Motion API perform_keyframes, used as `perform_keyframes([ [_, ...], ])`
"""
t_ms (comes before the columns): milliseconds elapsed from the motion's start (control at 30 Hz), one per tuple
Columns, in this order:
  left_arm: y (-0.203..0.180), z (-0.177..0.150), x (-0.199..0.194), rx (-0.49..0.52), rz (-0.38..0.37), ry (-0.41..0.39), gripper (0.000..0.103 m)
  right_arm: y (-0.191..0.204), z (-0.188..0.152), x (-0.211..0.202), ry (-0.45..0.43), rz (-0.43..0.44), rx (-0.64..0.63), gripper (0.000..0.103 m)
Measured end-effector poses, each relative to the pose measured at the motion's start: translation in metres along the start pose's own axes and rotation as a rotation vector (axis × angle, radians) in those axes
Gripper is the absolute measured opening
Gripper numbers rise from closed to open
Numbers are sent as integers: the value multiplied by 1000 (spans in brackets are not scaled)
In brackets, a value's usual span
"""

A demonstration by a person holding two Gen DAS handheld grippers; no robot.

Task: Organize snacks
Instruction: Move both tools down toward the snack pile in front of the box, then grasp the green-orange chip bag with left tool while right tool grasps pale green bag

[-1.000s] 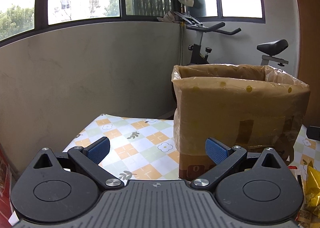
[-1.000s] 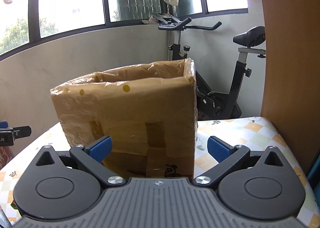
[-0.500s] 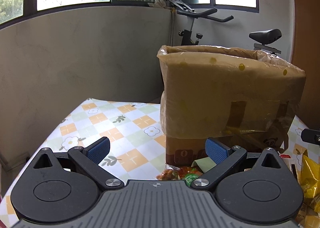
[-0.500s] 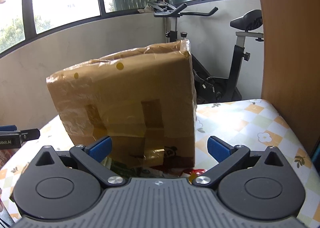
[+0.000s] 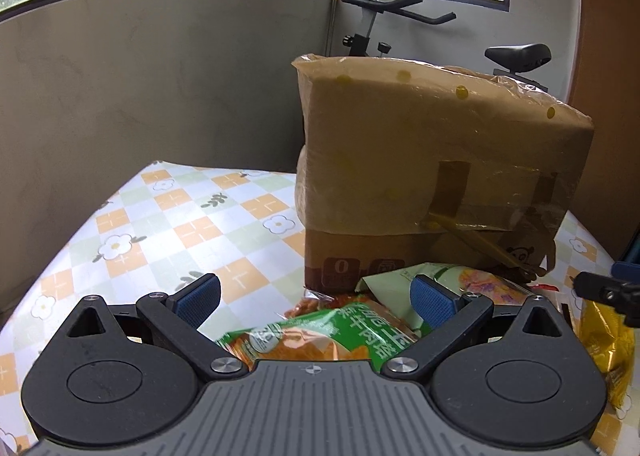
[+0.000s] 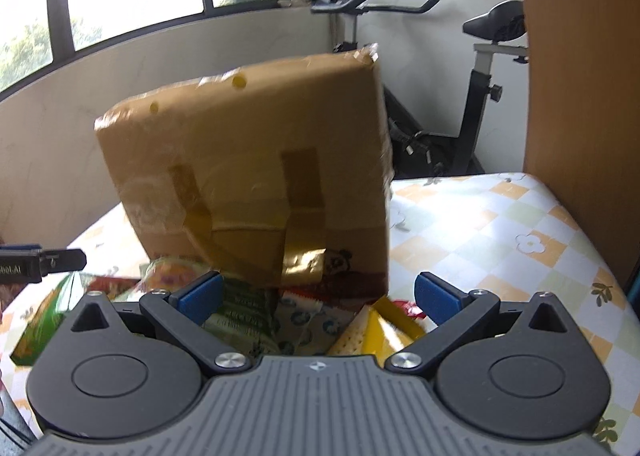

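Note:
A tall brown cardboard box (image 5: 432, 176) wrapped in tape stands on the table; it also shows in the right wrist view (image 6: 256, 168). Snack packets lie in a pile in front of it. A green and orange packet (image 5: 320, 336) lies just below my open, empty left gripper (image 5: 316, 296), with a pale green packet (image 5: 400, 280) behind and a yellow bag (image 5: 608, 344) at the right. My right gripper (image 6: 318, 294) is open and empty over a green packet (image 6: 244, 316), a white patterned packet (image 6: 304, 328) and a yellow packet (image 6: 384, 328).
The table carries a checked floral cloth (image 5: 180, 224). An exercise bike (image 6: 480, 76) stands behind the table by a grey wall. A wooden panel (image 6: 580, 96) rises at the right. The other gripper's tip (image 6: 40, 260) shows at the left of the right wrist view.
Both grippers have dropped and tilted down toward the table. The snack pile in front of the box has come into view. Both stay open.

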State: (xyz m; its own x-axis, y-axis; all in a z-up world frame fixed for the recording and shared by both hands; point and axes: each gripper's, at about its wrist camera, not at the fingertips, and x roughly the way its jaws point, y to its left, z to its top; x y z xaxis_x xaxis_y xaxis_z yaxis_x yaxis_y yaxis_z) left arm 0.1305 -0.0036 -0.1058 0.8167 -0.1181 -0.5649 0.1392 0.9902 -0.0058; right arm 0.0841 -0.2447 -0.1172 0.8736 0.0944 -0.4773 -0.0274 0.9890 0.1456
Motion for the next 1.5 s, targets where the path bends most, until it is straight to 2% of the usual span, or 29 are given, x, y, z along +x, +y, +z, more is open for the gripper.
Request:
perform_keyframes([
  [200, -3, -4, -3, 11, -22, 27, 102, 3, -3, 7, 14, 31, 14, 103],
  [367, 6, -9, -7, -20, -57, 60, 102, 14, -1, 8, 20, 57, -2, 103],
  [467, 10, -14, -6, -37, -52, 80, 102, 21, 1, 8, 15, 73, -9, 103],
  [633, 19, -19, -1, -101, -84, 106, 102, 31, 5, 10, 20, 84, -14, 103],
  [933, 29, -30, 3, -164, -115, 98, 103, 46, 2, 21, 60, 103, -32, 103],
  [1133, 39, -28, 4, -171, -139, 102, 103, 50, 6, 33, 89, 115, -22, 103],
  [1233, 37, -26, 3, -139, -87, 92, 103, 53, 6, 37, 105, 119, -16, 103],
  [1500, 34, -26, 5, -120, -100, 108, 103, 61, -2, 47, 144, 130, -25, 103],
])
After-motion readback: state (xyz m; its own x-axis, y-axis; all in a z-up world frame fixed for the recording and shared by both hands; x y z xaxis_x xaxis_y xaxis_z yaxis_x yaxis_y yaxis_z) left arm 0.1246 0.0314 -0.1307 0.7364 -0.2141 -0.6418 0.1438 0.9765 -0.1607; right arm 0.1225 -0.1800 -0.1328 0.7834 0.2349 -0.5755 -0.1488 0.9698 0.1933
